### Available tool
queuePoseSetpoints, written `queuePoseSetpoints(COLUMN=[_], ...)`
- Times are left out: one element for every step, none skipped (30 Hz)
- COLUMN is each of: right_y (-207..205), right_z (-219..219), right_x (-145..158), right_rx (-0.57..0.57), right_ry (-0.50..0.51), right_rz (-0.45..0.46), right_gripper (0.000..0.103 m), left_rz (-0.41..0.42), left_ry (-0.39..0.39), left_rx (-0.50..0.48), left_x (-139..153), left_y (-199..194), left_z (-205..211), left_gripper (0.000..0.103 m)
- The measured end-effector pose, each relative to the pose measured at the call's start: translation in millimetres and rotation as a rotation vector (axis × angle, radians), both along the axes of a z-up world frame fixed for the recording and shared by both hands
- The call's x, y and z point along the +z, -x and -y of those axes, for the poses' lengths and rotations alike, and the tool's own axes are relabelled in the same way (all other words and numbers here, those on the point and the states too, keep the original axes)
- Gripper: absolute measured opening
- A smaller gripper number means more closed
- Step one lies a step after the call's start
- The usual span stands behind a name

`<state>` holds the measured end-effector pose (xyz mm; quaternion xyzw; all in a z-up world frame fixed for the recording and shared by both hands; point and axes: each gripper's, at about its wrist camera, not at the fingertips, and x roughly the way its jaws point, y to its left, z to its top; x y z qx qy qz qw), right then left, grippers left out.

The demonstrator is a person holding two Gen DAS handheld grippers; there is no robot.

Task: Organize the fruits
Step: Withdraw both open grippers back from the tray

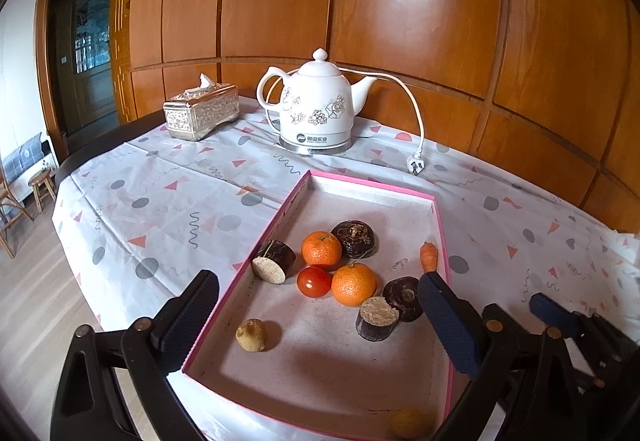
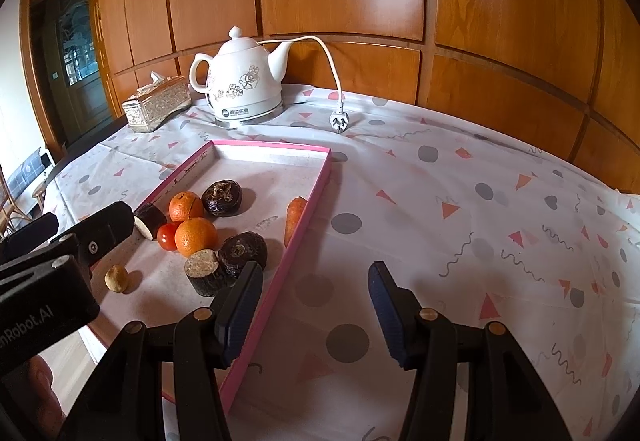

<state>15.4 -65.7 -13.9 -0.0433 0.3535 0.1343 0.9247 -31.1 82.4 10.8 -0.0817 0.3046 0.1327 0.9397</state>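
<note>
A: Peering past your left tool [image 1: 320,305], you lose one yellowish fruit [image 1: 407,423] to blur at the near edge of the pink-rimmed tray [image 1: 240,273]; what it is cannot be told.

B: And your right tool [image 2: 316,305]?

A: It hangs over the counter [image 2: 460,241] just right of the tray, fingers spread wide, holding nothing. Your left one is equally wide and empty, straddling the tray's left rim.

B: What stands around?

A: Behind the tray sit a white kettle [image 1: 318,109] with its loose plug [image 1: 415,164], and a silver tissue box [image 1: 202,111] to the kettle's left.

B: The fruits?

A: In the tray's middle: two oranges [image 1: 354,284], a red tomato [image 1: 314,282] touching them, four dark brown pieces [image 1: 274,261], two showing pale cut faces. A small carrot [image 1: 429,256] lies against the right rim, a tan lump [image 1: 251,335] sits apart toward the near left.
</note>
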Motion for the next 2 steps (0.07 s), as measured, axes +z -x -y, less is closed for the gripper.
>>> queuePoseSetpoints(right_y=[-0.5,-1.5], right_z=[1.7,4.3], right_x=[0.1,0.7], right_rx=[-0.003,-0.008], right_ry=[-0.001,-0.003], right_rz=[0.000,0.000], right_gripper=[0.056,0.056], left_rz=[0.001,0.000], left_ry=[0.008,0.017], left_rx=[-0.006,-0.014], left_x=[0.0,0.0], left_y=[-0.1,-0.4], left_z=[0.3,0.9], left_gripper=[0.100,0.101])
